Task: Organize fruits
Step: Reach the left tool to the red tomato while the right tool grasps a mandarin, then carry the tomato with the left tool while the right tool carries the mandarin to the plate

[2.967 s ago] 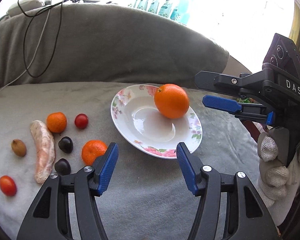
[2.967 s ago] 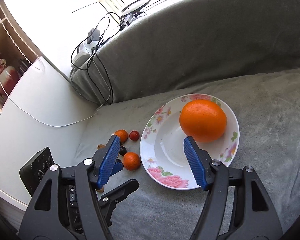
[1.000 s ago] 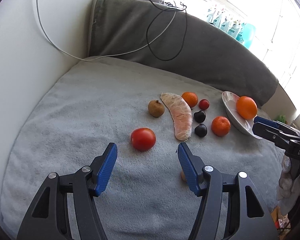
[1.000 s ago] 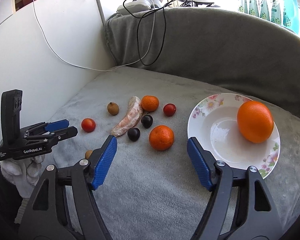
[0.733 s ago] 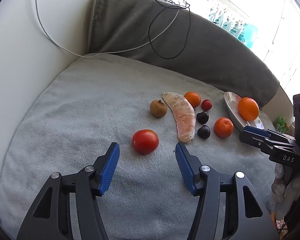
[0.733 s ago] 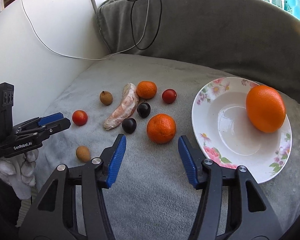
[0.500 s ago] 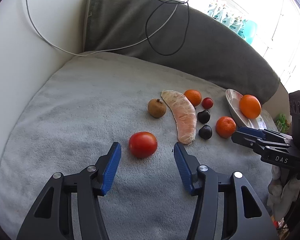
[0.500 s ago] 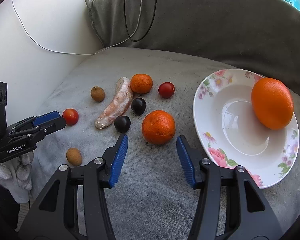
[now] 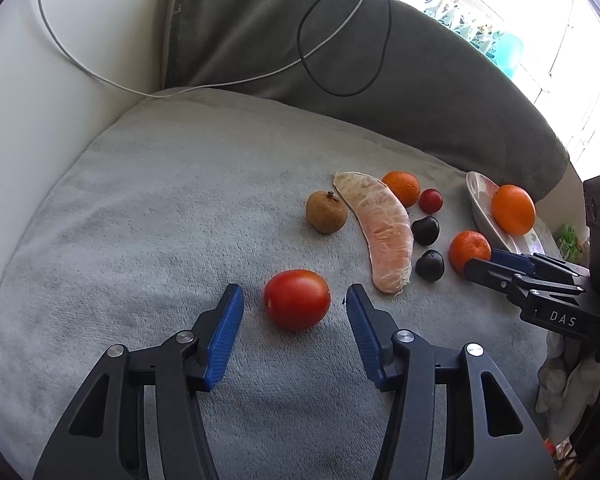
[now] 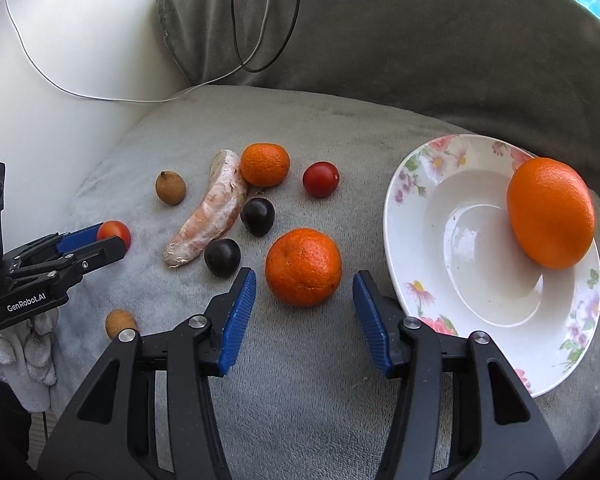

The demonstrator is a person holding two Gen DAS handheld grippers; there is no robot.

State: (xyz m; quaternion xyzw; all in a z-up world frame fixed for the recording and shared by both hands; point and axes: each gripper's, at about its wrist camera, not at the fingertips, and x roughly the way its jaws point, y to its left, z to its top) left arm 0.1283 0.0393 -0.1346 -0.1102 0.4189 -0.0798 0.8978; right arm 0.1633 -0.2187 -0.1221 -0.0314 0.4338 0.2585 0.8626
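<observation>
In the left wrist view a red tomato (image 9: 297, 299) lies on the grey cushion between the blue pads of my left gripper (image 9: 294, 294). The pads stand open, clear of it on both sides. In the right wrist view a tangerine (image 10: 303, 267) sits between the pads of my right gripper (image 10: 304, 278), also open with gaps on both sides. To its right a flowered plate (image 10: 420, 184) holds a large orange (image 10: 550, 212). My left gripper (image 10: 110, 240) shows at the far left by the tomato (image 10: 118, 230).
A peeled pomelo segment (image 10: 212, 208), a smaller tangerine (image 10: 265, 165), a cherry tomato (image 10: 321, 179), two dark plums (image 10: 257, 217) and two brown longans (image 10: 170, 188) lie on the cushion. The sofa back (image 10: 420, 40) carries cables, and a white panel (image 10: 60, 60) bounds the left.
Both grippers have sunk toward the cushion and narrowed their jaws. The tomato now lies between the left pads and the tangerine between the right pads.
</observation>
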